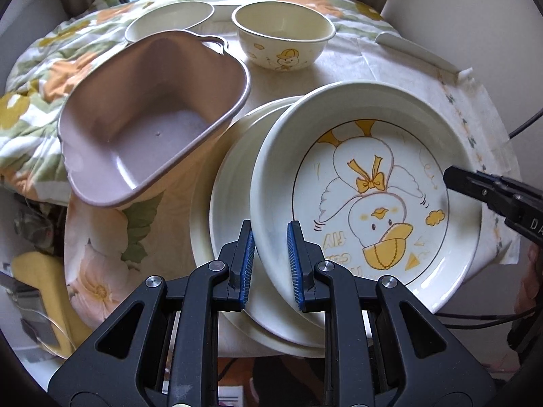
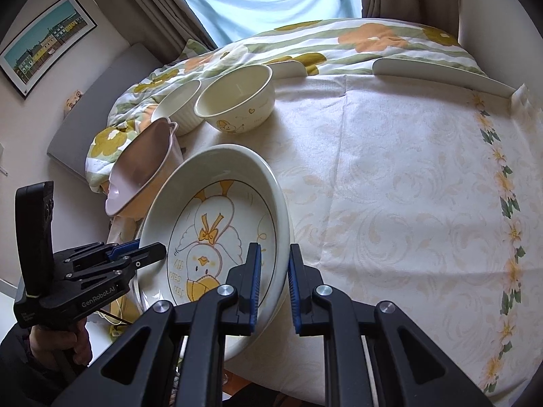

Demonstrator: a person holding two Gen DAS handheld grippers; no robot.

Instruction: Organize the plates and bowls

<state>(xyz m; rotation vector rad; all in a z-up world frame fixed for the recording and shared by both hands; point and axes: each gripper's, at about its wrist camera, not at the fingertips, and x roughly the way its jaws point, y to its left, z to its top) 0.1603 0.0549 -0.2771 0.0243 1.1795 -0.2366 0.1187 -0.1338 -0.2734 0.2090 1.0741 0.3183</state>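
A white duck-print plate [image 1: 373, 183] lies tilted on top of other white plates [image 1: 230, 203] at the table's near left. My left gripper [image 1: 270, 257] straddles the duck plate's near rim, its jaws close around it. My right gripper [image 2: 274, 278] straddles the opposite rim of the same duck plate [image 2: 217, 230], jaws close around it; its finger [image 1: 475, 186] shows over the plate in the left wrist view. A duck-print bowl [image 1: 283, 39], a ribbed white bowl [image 1: 169, 20] and a tilted pink square bowl [image 1: 152, 118] stand further back.
The table carries a cream patterned cloth [image 2: 390, 186]. A flowered quilt [image 2: 339, 44] lies behind the table and off its left side. White curved pieces [image 2: 441, 74] lie at the far edge. A curtain and a window are behind.
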